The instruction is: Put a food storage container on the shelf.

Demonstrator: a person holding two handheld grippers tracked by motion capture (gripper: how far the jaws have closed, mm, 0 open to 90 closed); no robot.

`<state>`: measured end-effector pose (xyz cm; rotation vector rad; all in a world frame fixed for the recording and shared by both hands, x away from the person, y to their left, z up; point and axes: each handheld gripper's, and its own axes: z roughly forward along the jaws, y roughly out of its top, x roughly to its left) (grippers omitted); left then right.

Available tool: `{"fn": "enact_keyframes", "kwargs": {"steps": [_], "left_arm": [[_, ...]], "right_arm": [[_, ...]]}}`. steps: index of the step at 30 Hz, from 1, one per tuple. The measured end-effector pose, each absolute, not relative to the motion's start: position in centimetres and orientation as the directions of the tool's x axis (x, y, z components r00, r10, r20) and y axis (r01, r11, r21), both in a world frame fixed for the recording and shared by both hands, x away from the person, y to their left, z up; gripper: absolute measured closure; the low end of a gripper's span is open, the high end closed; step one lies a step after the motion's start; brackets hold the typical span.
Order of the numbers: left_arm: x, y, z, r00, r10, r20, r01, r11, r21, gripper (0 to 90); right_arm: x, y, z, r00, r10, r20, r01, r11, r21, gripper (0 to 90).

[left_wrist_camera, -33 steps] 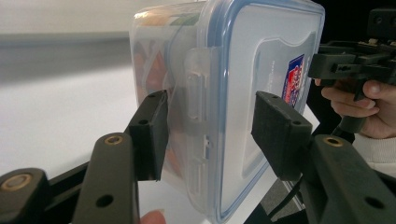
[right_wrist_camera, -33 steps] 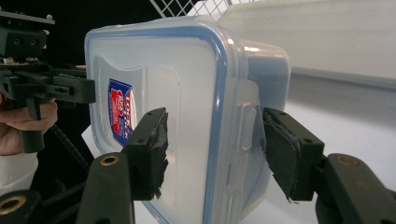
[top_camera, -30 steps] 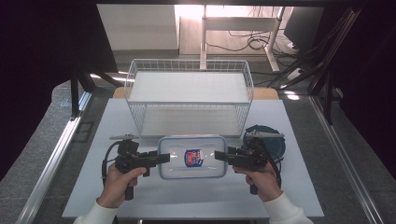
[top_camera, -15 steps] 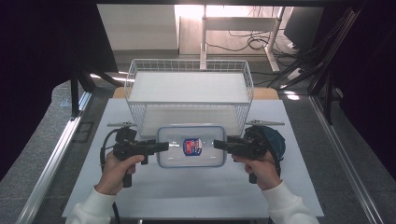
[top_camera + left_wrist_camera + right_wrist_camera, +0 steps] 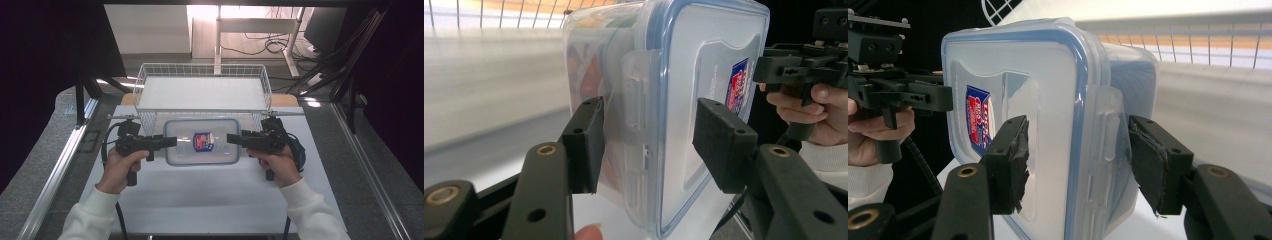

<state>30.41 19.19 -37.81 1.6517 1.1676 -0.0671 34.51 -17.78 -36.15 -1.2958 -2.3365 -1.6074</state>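
A clear plastic container [image 5: 202, 141] with a blue-sealed lid and a red-and-blue label hangs above the white table, right at the front wall of the white wire basket [image 5: 205, 65]. My left gripper [image 5: 172, 141] is shut on its left end and my right gripper [image 5: 231, 137] on its right end. In the left gripper view the jaws [image 5: 649, 142] clamp the container [image 5: 684, 100] across its side latch. The right gripper view has the jaws [image 5: 1080, 160] pinching the opposite latch of the container [image 5: 1038, 125]. Reddish contents show dimly through the wall.
The white table [image 5: 200, 200] reaches toward the near edge. A dark teal round object [image 5: 298, 150] lies behind the right hand. Metal rails run along both table sides. Basket wires [image 5: 1198, 45] stand close behind the container.
Both grippers have carried the container up off the table and away from the person, until it reaches the basket's front wall.
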Motion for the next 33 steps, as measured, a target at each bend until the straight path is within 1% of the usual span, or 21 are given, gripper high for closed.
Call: {"fn": "enact_keyframes", "kwargs": {"steps": [7,18,33], "left_arm": [[31.3,19.5,-36.8,0.525,0.641,-0.559,0.696,0.055,0.716,47.3],[32.4,19.8,-34.4,0.552,0.636,-0.539,0.673,0.042,0.738,47.4],[34.0,20.6,-32.4,0.556,0.629,-0.543,0.669,0.050,0.742,47.5]], "right_arm": [[35.4,-17.4,-34.6,-0.659,0.614,0.434,0.628,0.132,0.767,42.8],[36.2,-17.1,-31.8,-0.669,0.620,0.410,0.605,0.133,0.785,43.0],[37.7,-16.4,-29.6,-0.680,0.616,0.397,0.592,0.143,0.793,43.4]]}}
